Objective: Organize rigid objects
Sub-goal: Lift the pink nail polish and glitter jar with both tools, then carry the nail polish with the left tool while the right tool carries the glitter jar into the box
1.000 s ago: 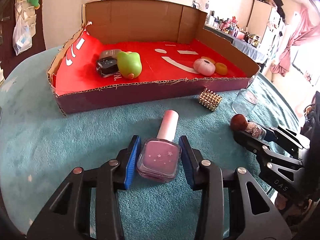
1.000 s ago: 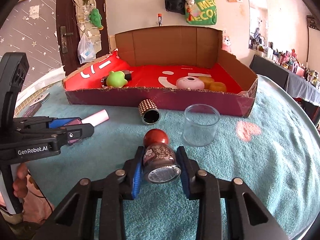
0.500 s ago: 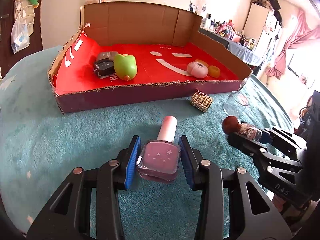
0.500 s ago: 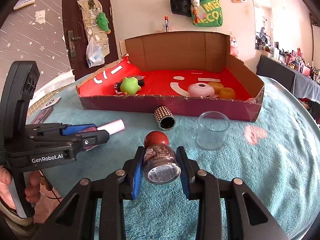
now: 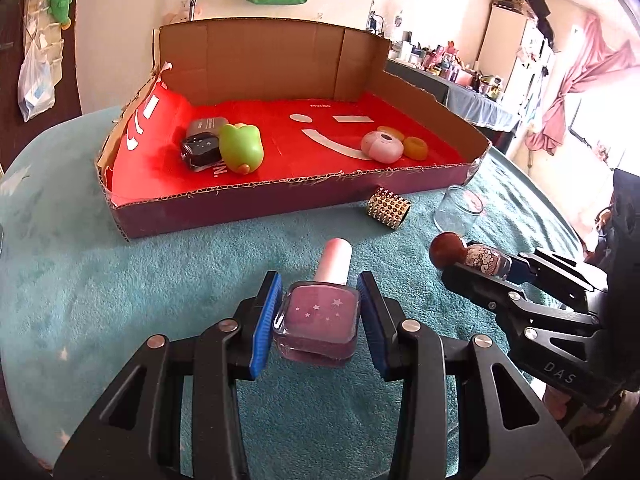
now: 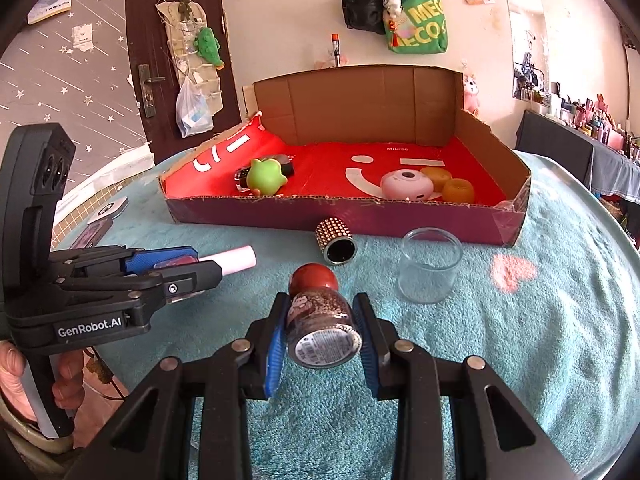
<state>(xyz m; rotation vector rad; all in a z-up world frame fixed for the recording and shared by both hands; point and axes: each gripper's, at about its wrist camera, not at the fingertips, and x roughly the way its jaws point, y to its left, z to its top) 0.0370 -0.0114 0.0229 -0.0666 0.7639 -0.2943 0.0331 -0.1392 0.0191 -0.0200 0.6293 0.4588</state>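
The left gripper (image 5: 318, 312) is clamping a square pink nail polish bottle (image 5: 318, 318) between its blue pads, the bottle's pale pink cap (image 5: 336, 256) pointing away toward the far side. The bottle is hanging above the teal worktop (image 5: 120, 280), near its front edge; whether it is clear of the cloth or brushing it is hard to judge from this angle. The right gripper (image 6: 320, 336) is closed on a small glitter-filled bottle (image 6: 320, 326) with a round red-brown cap (image 6: 313, 276), the label on its base facing the camera. The two grippers are sitting side by side, the left one's bottle showing at the left of the right wrist view (image 6: 230, 260).

Beyond them, a shallow cardboard tray (image 5: 280, 208) with a red lining is lying across the far half of the worktop. Inside it on the left, a green frog-like toy (image 5: 240, 148) is resting against a dark nail polish bottle (image 5: 200, 152) with a grey item behind it. On the right of the tray, a pink round case (image 5: 381, 146) is lying just beside two orange rings (image 5: 416, 148).

In front of the tray's near wall, a gold studded cylinder (image 6: 335, 236) is lying on its side, open end toward the right gripper. To its right a clear glass cup (image 6: 430, 264) is standing upright, near a pink heart patch (image 6: 514, 272) on the cloth.
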